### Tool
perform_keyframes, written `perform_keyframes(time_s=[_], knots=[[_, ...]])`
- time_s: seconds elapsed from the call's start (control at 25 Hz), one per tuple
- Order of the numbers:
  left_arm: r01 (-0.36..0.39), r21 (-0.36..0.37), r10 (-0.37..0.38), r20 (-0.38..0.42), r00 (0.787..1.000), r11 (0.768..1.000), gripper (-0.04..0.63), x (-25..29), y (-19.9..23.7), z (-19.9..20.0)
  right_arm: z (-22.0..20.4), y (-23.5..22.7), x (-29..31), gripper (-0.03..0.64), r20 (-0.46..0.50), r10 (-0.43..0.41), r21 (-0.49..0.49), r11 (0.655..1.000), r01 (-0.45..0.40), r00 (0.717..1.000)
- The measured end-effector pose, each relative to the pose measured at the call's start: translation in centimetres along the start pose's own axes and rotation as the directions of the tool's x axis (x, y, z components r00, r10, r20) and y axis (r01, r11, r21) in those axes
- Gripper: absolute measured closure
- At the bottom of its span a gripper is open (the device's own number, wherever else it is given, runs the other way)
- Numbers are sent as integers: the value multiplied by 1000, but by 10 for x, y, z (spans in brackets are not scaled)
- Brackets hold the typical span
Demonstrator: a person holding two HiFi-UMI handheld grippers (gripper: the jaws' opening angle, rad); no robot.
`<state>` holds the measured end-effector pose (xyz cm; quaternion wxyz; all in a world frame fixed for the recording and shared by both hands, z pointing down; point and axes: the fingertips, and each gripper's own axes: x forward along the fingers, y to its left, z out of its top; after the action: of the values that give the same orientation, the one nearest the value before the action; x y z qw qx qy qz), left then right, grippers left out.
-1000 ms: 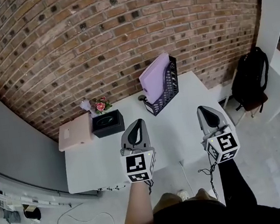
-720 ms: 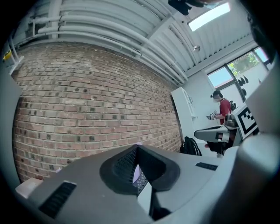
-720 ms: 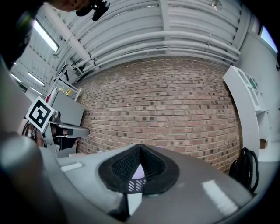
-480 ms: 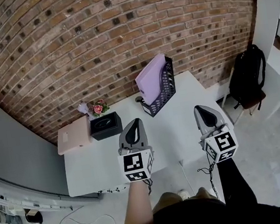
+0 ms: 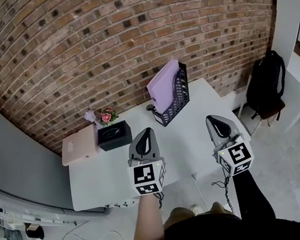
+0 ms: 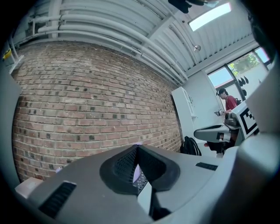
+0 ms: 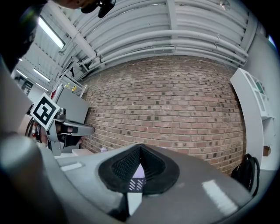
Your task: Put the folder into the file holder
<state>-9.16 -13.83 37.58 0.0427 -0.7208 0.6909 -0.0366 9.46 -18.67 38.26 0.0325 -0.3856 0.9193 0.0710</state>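
Note:
A purple folder [image 5: 164, 84] stands upright inside the black mesh file holder [image 5: 180, 98] at the back of the white table [image 5: 195, 124]. My left gripper [image 5: 146, 131] hovers over the table's front middle, shut, with nothing in it. My right gripper [image 5: 214, 117] hangs near the table's front right corner, also shut and empty. In the left gripper view the jaws [image 6: 136, 147] meet at the tip, and a sliver of the folder [image 6: 137, 171] shows behind them. The right gripper view shows its jaws [image 7: 140, 148] closed the same way, with folder and mesh behind.
A black box [image 5: 114, 134], a small pot of flowers [image 5: 106, 116] and a beige box [image 5: 79, 145] sit at the table's back left. A brick wall runs behind. A black backpack [image 5: 267, 86] rests on a chair to the right, beside a white shelf [image 5: 299, 40].
Both grippers stay shut and nearly still; the right one has drifted slightly left. The folder stays in the holder throughout.

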Motion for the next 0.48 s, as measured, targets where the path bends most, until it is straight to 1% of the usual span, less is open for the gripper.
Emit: perform_keyframes(time_s=[0.48], knots=[[5,-1,-5,-4,1000,1000,588,2,3,-1,1,1,3,617,0,7,-6,1000,-7,1000]])
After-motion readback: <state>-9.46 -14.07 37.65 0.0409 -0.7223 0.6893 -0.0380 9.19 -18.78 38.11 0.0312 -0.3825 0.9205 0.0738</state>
